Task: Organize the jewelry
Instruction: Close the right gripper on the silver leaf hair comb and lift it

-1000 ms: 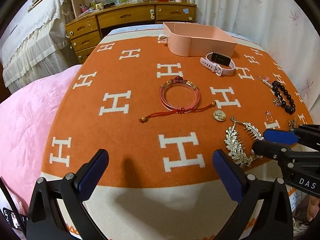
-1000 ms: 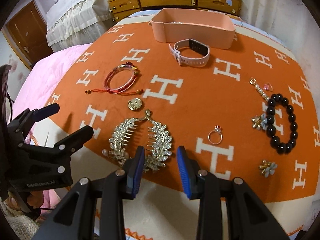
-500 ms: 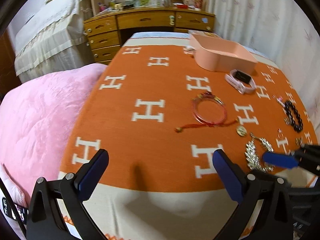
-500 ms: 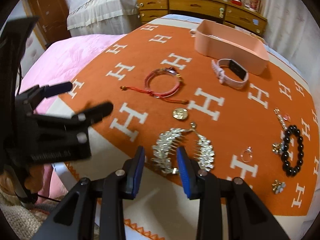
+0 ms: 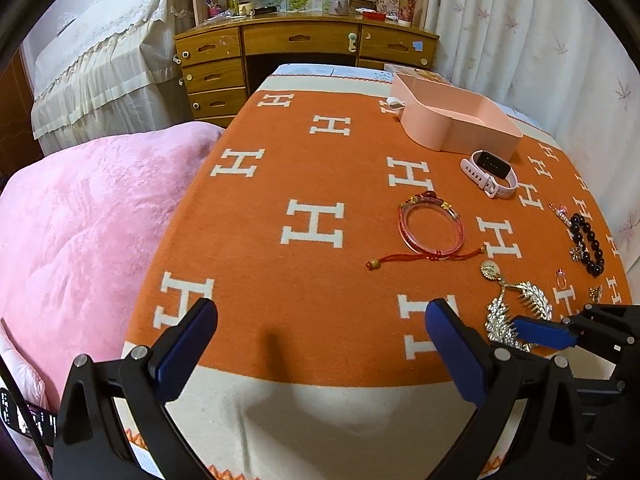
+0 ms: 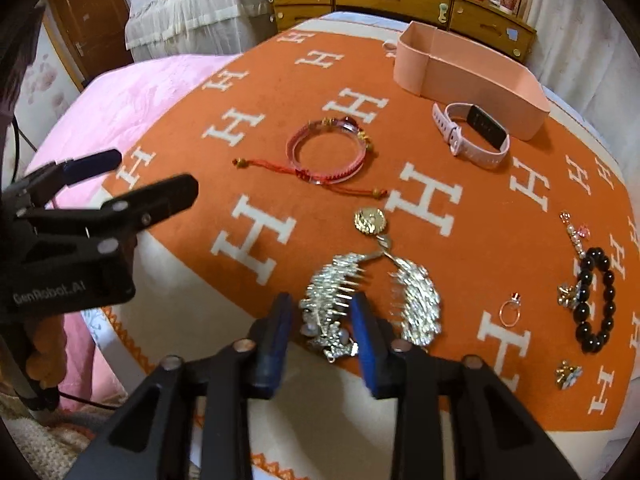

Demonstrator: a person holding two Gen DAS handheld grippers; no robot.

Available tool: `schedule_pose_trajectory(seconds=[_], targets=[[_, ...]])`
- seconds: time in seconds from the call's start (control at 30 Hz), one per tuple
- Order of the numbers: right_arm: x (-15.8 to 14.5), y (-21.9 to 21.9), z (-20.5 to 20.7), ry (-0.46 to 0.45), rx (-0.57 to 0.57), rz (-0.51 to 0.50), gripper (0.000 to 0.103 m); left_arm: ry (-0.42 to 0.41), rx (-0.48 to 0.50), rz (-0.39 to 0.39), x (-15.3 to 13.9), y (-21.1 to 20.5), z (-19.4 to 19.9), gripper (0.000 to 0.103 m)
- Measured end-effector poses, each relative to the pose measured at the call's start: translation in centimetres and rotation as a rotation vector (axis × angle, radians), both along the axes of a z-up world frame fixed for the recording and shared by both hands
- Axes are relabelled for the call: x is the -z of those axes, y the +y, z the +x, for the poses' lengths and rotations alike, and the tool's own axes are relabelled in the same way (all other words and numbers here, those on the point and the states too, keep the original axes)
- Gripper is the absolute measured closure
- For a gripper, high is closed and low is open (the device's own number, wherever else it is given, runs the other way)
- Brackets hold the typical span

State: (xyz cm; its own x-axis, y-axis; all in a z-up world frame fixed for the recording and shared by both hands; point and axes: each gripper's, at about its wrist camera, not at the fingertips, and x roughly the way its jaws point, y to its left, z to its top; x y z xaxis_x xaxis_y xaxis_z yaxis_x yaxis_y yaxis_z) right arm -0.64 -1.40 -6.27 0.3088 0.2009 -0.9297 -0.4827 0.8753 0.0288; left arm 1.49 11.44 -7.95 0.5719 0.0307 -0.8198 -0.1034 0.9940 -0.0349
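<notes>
A silver leaf-shaped hair comb [image 6: 418, 300] lies near the front edge of the orange blanket [image 6: 460, 216]. My right gripper [image 6: 322, 316] points down over it. Its jaws are closing, with the comb's left leaf between the blue pads [image 6: 366, 332] and a thin gap still showing on the left side. My left gripper [image 5: 320, 312] stands wide open over the blanket's near left part with nothing between its fingers. The pink box [image 6: 472, 76] sits at the far side. In the left wrist view the right gripper [image 5: 560, 326] shows at the comb [image 5: 534, 300].
A white watch [image 6: 476, 132], a red bangle with cord [image 6: 326, 152], a gold pendant [image 6: 370, 220], a ring [image 6: 510, 312], a black bead bracelet [image 6: 596, 300] and small brooches [image 6: 568, 374] lie around. A pink quilt [image 5: 80, 220] lies left, and a wooden desk [image 5: 304, 40] stands behind.
My right gripper has come down over the comb's left leaf and its jaws have narrowed around it. My left gripper has shifted leftward, away from the jewelry, and stays open.
</notes>
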Motion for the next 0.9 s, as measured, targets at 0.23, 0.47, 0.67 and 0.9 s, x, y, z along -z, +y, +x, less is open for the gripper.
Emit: schedule_pose_trajectory(seconds=[0.23,0.47,0.67,0.9], targets=[[-0.3,-1.3,0.4,0.016,0.028,0.074,0.091,0.001,0.016,0.013,0.0,-0.7,-0.1,0.001],[-0.7,-1.9,0.4,-0.007,0.040,0.090,0.091,0.002,0.027,0.031,0.1,-1.4,0.1,0.001],[-1.4,-2.3,0.7,-0.040,0.047,0.115,0.091,0.013,0.034,0.038,0.4,-1.9,0.3,0.001],[-1.8,-3.3,1.3,-0.062,0.065,0.139,0.091,0.030,0.058,0.036,0.7,-2.3,0.9,0.001]])
